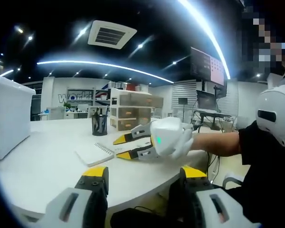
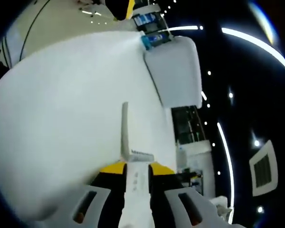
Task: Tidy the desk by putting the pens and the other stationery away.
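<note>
A white spiral notebook lies on the white desk. My right gripper comes in from the right, rolled on its side, one yellow jaw above and one below the notebook's near corner. In the right gripper view the notebook shows edge-on and its white end fills the gap of my right gripper, which looks shut on it. A black mesh pen cup with pens stands behind the notebook. My left gripper hangs open at the desk's near edge, holding nothing.
A large white box stands at the desk's left end; it appears again as the white box. A small drawer unit sits behind the pen cup. A person's arm reaches in from the right.
</note>
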Motion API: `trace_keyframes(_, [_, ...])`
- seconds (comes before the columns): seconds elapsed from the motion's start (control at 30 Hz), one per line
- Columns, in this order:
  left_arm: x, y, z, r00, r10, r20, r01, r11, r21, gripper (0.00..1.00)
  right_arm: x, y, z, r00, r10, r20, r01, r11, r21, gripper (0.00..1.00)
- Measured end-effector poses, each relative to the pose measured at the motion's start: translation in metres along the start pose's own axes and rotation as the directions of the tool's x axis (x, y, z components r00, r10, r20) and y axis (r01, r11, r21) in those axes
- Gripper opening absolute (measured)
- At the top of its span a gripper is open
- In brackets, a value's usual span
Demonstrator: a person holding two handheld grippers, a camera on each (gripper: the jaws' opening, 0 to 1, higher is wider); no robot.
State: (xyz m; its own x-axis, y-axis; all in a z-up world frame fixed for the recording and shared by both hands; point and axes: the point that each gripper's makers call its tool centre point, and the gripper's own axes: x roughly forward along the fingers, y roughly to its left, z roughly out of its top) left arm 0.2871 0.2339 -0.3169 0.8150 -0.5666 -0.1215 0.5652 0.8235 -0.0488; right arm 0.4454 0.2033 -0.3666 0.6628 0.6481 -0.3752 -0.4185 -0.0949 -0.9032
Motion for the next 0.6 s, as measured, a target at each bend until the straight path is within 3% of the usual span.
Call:
trace_keyframes(0.37, [0.0007, -0.0002, 0.0006, 1.0, -0.001, -0.001, 0.001, 1.0, 0.001, 0.6, 0.0064, 0.0003, -0.0032, 0.999, -0.028, -0.02, 0.027, 0.997, -0.076, 0.11])
trace_keyframes(0.6, [0.0003, 0.0006, 0.0006, 1.0, -0.001, 0.0, 0.001, 1.0, -0.001, 0.6, 0.0099, 0.0032, -0.0101, 0.998, -0.037, -0.046, 0.031, 0.992, -0.124, 0.03])
